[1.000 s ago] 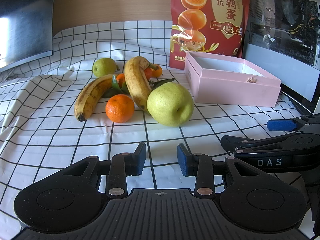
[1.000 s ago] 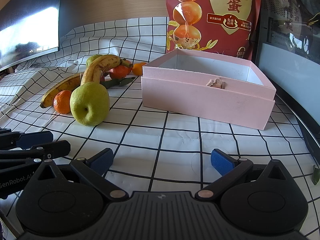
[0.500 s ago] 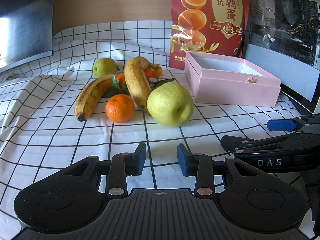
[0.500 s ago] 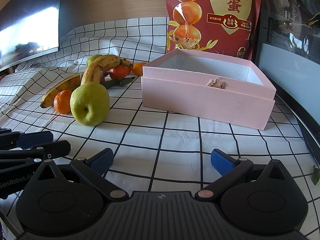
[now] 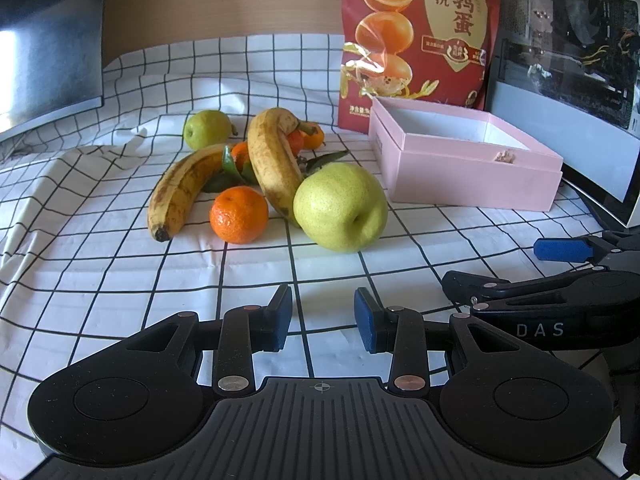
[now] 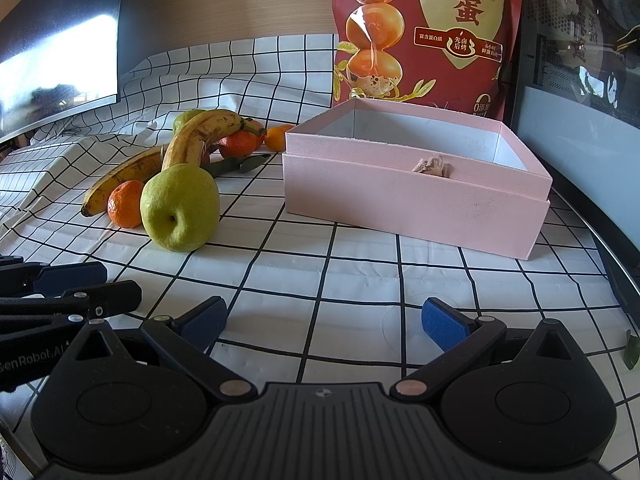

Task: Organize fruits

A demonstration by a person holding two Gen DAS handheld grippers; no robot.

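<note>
Two bananas (image 5: 276, 160), tangerines (image 5: 239, 214) and pears (image 5: 341, 207) are clustered at centre left of the left wrist view on the checked cloth (image 5: 100, 264); the pink box (image 5: 464, 176) is seen at the right, open; the left gripper (image 5: 322, 314) and right gripper (image 6: 323, 320) are held released, nothing between the pads.

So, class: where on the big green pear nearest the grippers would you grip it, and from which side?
Grip the big pear across its widest middle, coming from the open cloth in front. It lies tipped, dimple toward the camera, a banana touching behind and a mandarin close left. The left gripper, open, probably needs widening first.
</note>
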